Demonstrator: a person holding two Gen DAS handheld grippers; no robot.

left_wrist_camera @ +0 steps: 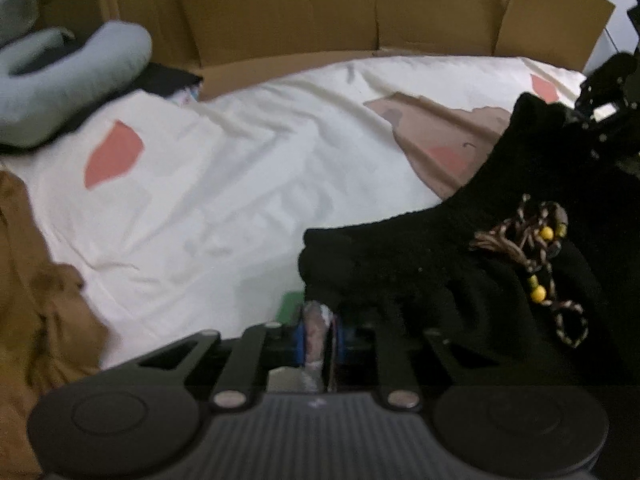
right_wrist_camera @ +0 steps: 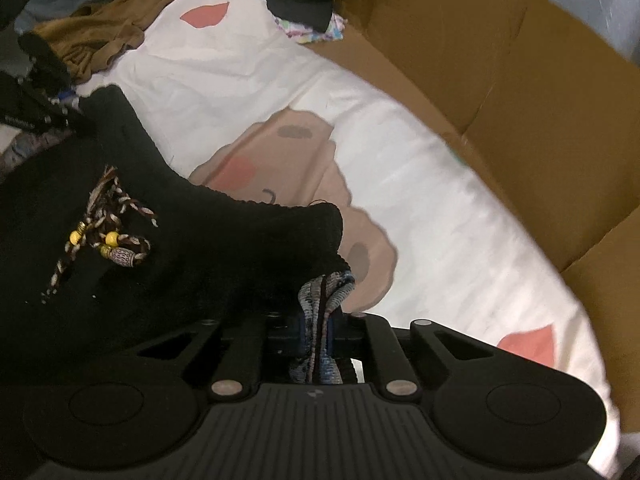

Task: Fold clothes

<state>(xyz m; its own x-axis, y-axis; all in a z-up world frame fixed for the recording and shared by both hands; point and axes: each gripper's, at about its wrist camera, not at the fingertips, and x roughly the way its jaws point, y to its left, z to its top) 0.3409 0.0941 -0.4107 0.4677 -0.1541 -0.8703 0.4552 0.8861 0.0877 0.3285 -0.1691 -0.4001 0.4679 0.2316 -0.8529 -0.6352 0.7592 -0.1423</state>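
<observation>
1. Nearest, in the left wrist view: left gripper (left_wrist_camera: 320, 320) clenched on a corner of the black knit garment (left_wrist_camera: 460, 264), pale lining pinched between the pads; fingertips themselves buried under cloth, hard to make out.
2. Nearest, in the right wrist view: right gripper (right_wrist_camera: 320, 312) likewise clamped on another edge of the same black knit garment (right_wrist_camera: 180, 248), blue-grey patterned lining bunched in the grip; right gripper (left_wrist_camera: 604, 108) also just visible far right in the left view, partly cut off.
3. Between the two grips: garment held up and stretched, sagging in the middle, braided cord with yellow beads (left_wrist_camera: 540, 264) dangling on its front; no crease or fold visible, so judged an early stage, spreading or laying out yet to come.
4. Below and beyond: cream printed sheet (left_wrist_camera: 240, 184) over the bed, apparently the laying surface; lower part of the garment hidden behind the gripper bodies.
5. Farther left: crumpled brown garment (right_wrist_camera: 108, 28), unfolded, presumably still to do.
6. Farthest: grey cushion (left_wrist_camera: 76, 76) and cardboard walls (left_wrist_camera: 320, 12); dark items beside the cushion too blurred to identify.
</observation>
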